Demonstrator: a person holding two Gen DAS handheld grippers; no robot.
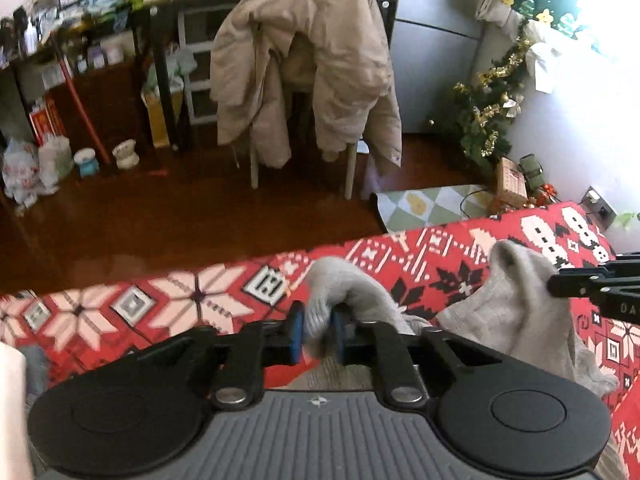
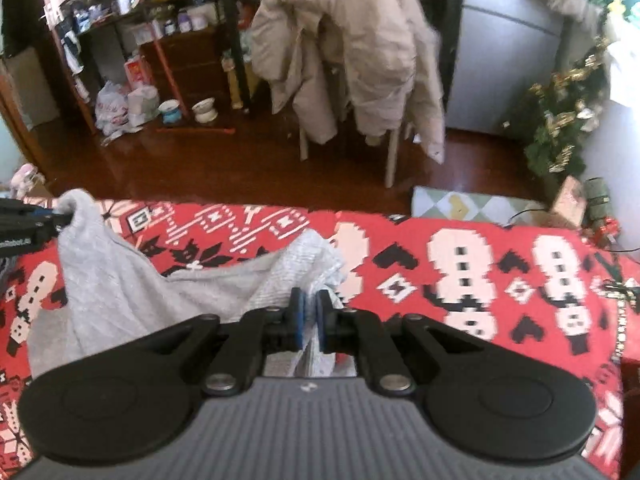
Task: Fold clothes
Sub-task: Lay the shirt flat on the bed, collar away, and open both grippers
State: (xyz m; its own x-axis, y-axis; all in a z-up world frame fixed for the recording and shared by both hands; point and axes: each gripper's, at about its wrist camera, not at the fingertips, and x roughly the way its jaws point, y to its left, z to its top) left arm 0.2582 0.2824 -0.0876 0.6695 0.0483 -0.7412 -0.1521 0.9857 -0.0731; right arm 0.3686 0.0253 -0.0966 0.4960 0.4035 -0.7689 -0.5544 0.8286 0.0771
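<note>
A red patterned blanket (image 2: 460, 248) is filling the foreground, a tan coat (image 2: 352, 48) hanging on a chair at 12 o'clock beyond it. A grey garment (image 2: 120, 280) is lying on the blanket, the left gripper (image 1: 316, 334) and right gripper (image 2: 310, 322) each clamping a bunched edge

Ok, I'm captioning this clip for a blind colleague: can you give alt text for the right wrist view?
The right claw pinches a corner of a grey garment above a red patterned blanket, while the left claw holds another corner at the left edge. Behind, a beige coat hangs over a chair on a dark floor.
</note>
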